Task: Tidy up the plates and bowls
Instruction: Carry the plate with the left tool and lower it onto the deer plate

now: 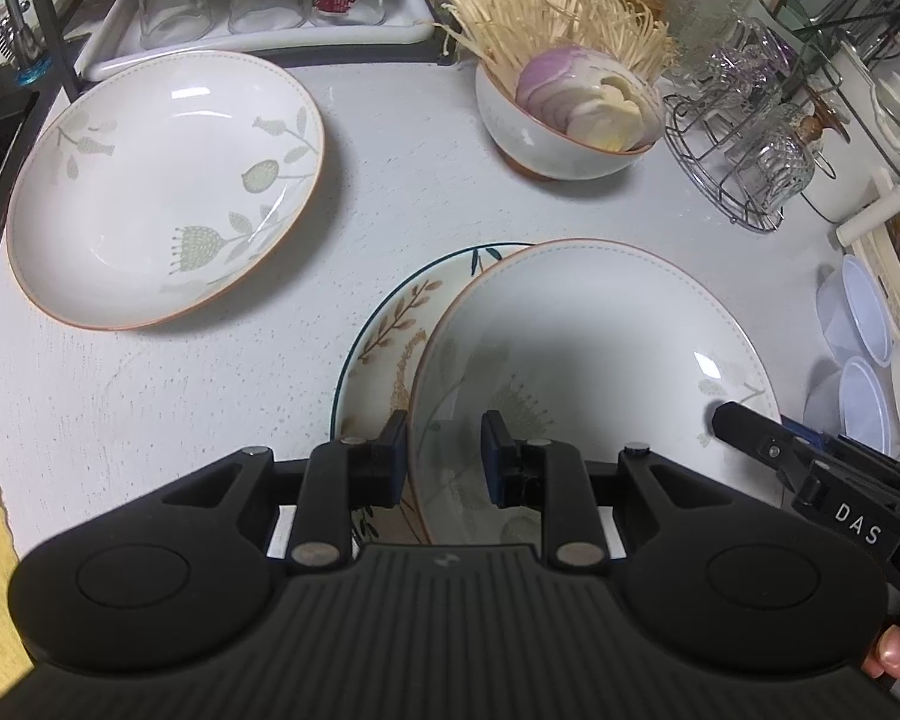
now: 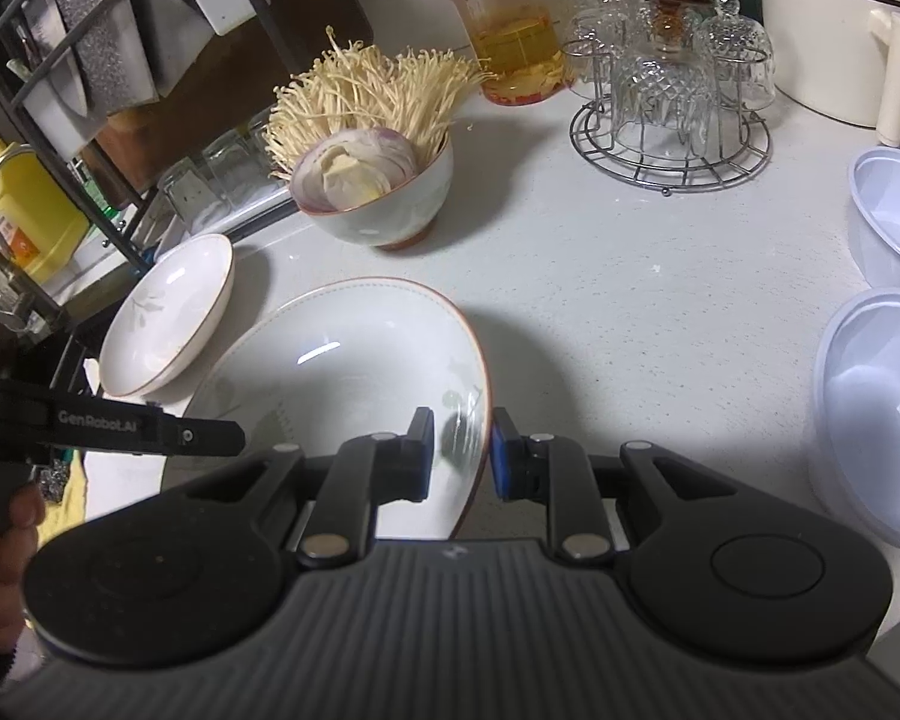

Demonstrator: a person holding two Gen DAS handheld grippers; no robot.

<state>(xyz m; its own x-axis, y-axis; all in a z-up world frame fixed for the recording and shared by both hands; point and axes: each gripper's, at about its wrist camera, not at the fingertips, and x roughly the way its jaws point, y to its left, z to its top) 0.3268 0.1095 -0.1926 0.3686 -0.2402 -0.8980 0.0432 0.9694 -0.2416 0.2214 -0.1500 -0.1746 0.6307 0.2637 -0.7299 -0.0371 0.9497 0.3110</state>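
Note:
A white shallow bowl with a brown rim (image 1: 594, 360) is held between both grippers over a leaf-patterned plate with a dark rim (image 1: 390, 336). My left gripper (image 1: 444, 456) straddles its left rim, jaws narrow around it. My right gripper (image 2: 462, 450) straddles the opposite rim of the same bowl (image 2: 342, 372). The right gripper's finger also shows in the left wrist view (image 1: 744, 426). A second matching bowl (image 1: 162, 186) sits on the counter at the left, also seen in the right wrist view (image 2: 168, 312).
A bowl of enoki mushrooms and sliced onion (image 1: 564, 114) stands behind. A wire rack of glasses (image 2: 672, 90), a red-lidded jar (image 2: 504, 24) and a white pot (image 2: 834, 30) are at the back right. White plastic bowls (image 2: 876, 414) are to the right. A tray of glasses (image 1: 252, 6) is at the back left.

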